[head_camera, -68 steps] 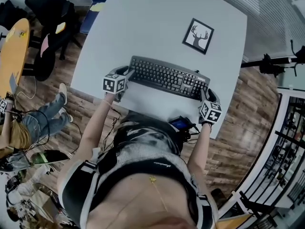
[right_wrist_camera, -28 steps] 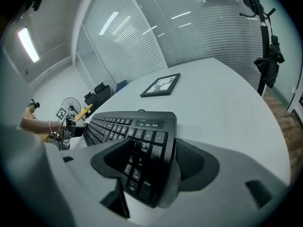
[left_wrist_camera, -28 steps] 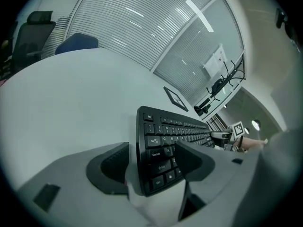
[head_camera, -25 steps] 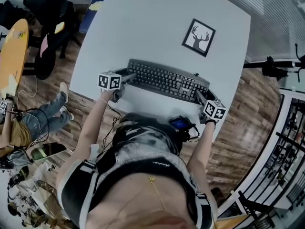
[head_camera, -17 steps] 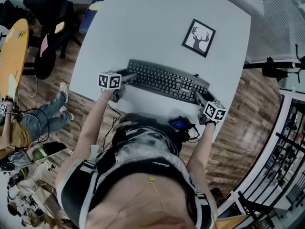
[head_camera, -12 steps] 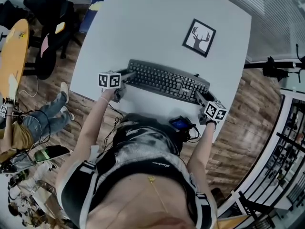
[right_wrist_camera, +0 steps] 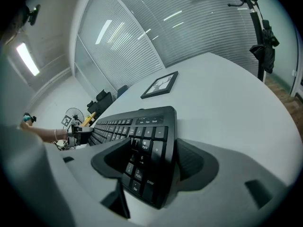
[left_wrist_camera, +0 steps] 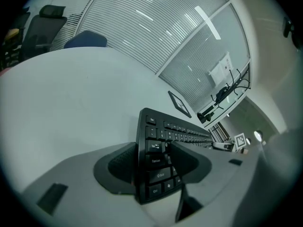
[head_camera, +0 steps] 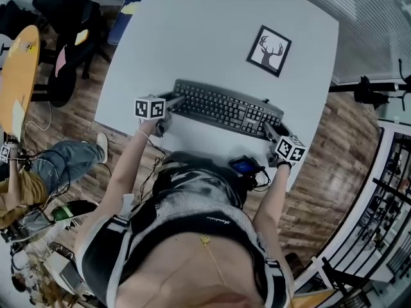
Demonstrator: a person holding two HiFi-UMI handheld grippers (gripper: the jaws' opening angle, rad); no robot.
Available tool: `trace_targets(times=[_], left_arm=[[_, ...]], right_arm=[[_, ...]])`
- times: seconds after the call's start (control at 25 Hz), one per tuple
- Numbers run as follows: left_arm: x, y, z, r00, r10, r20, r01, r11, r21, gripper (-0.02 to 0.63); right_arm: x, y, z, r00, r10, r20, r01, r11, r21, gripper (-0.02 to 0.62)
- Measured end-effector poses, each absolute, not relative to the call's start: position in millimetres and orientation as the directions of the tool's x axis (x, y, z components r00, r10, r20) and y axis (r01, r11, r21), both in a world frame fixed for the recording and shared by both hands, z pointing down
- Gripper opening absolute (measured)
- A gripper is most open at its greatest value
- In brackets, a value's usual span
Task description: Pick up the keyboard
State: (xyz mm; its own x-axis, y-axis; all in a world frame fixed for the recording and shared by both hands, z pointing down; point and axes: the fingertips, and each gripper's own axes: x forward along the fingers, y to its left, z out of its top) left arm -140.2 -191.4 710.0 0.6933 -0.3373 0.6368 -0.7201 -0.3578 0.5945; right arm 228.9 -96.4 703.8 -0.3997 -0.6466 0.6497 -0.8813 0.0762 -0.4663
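Observation:
A black keyboard lies across the near part of the pale grey table. My left gripper is at its left end and my right gripper at its right end. In the left gripper view the keyboard's left end stands between the jaws of the left gripper. Those jaws are closing, and both pads lie against the keyboard. In the right gripper view the number-pad end sits between the right gripper's pads, which also lie against it.
A framed deer picture lies on the table beyond the keyboard. The table's near edge runs just under both grippers. Dark office chairs stand off the table's left side. A person sits on the floor at left. A black stand is at right.
Since the oldest frame the keyboard and both grippers sit slightly farther up the table. Over the last second the grippers keep their places. The person on the floor has shifted their legs.

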Motion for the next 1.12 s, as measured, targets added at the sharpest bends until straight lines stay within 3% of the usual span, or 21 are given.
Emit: trace_targets(times=[1.12], left_arm=[[-148.1, -192.2, 701.7, 0.640, -0.385, 0.665, -0.768, -0.346, 0.539, 0.219]], right_arm=[[226.7, -89.6, 700.2, -0.375, -0.646, 0.665, -0.884, 0.035, -0.465, 0.278]])
